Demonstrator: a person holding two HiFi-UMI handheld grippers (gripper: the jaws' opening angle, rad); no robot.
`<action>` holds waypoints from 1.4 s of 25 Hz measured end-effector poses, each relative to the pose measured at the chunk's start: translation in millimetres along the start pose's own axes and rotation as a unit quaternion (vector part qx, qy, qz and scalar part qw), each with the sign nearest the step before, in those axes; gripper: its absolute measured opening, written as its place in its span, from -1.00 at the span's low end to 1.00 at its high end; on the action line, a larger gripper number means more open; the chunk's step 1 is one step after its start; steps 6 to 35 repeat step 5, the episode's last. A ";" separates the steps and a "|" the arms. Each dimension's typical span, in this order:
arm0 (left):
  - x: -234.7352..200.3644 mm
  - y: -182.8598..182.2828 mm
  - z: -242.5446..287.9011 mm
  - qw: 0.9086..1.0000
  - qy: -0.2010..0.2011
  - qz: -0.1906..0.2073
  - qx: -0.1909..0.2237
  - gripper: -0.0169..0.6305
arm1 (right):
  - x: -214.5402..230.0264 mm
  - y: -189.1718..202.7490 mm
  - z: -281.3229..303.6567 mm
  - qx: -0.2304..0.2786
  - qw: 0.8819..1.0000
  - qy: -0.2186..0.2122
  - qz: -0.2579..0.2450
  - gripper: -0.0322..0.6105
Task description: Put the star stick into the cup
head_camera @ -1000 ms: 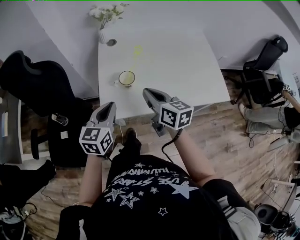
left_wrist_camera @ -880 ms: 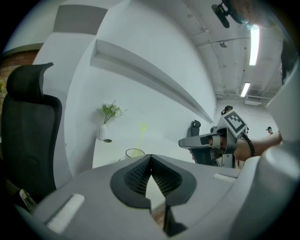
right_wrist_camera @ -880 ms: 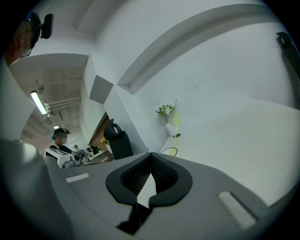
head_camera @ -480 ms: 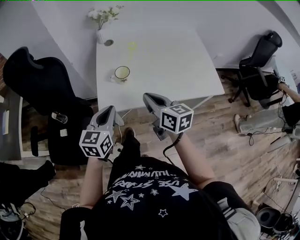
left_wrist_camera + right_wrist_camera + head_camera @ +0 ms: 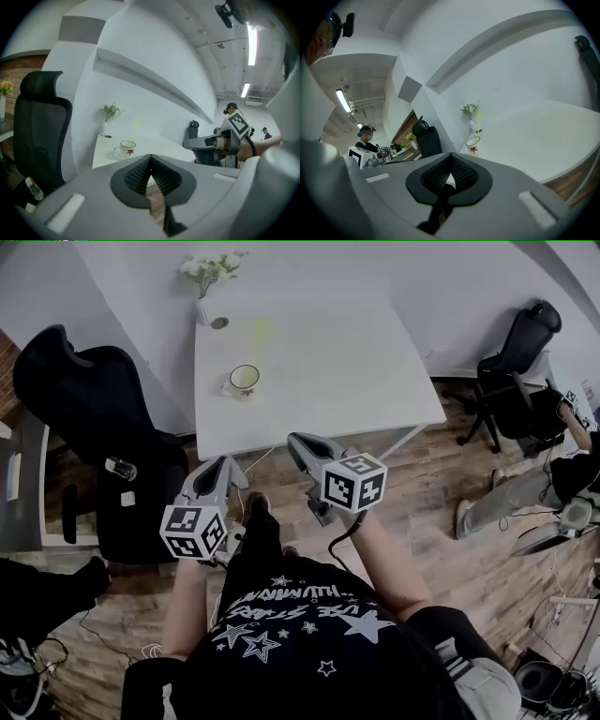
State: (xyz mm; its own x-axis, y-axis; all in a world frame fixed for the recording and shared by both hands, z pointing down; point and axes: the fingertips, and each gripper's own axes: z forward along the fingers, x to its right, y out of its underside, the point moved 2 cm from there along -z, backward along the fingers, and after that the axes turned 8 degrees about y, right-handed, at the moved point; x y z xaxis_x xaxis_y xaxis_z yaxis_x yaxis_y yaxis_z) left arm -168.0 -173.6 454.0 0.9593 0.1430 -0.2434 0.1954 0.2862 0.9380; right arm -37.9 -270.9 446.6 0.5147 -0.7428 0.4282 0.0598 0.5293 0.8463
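Note:
A white cup [image 5: 244, 379] with a red leaf print stands near the left edge of the white table [image 5: 356, 381]; it also shows as the cup [image 5: 126, 148] and the cup [image 5: 473, 142]. Farther back lies the pale yellow-green star stick [image 5: 262, 331], seen faintly as the star stick [image 5: 136, 125] and the star stick [image 5: 479, 117]. Both grippers hang in front of the table's near edge, off the table. My left gripper [image 5: 228, 466] is shut and holds nothing. My right gripper [image 5: 294, 442] is shut too, also holding nothing.
A white vase with flowers [image 5: 207, 277] and a small dark dish [image 5: 219, 322] sit at the table's far left corner. A black office chair [image 5: 89, 418] stands left of the table, another chair [image 5: 520, 362] to the right. The floor is wood planks with cables.
The table and cup have slid slightly farther off in the head view. Both grippers stay shut in front of the table edge, barely shifted.

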 end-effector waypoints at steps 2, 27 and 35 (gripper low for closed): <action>0.5 1.6 -1.3 1.000 -0.002 -0.001 -0.002 -0.94 | -0.9 -0.1 -1.0 0.001 1.000 -0.003 0.001 -0.86; 1.5 5.2 -2.9 1.000 -0.006 -0.003 -0.006 -0.94 | -1.2 0.2 -2.5 0.002 1.000 -0.005 0.002 -0.86; 1.5 5.2 -2.9 1.000 -0.006 -0.003 -0.006 -0.94 | -1.2 0.2 -2.5 0.002 1.000 -0.005 0.002 -0.86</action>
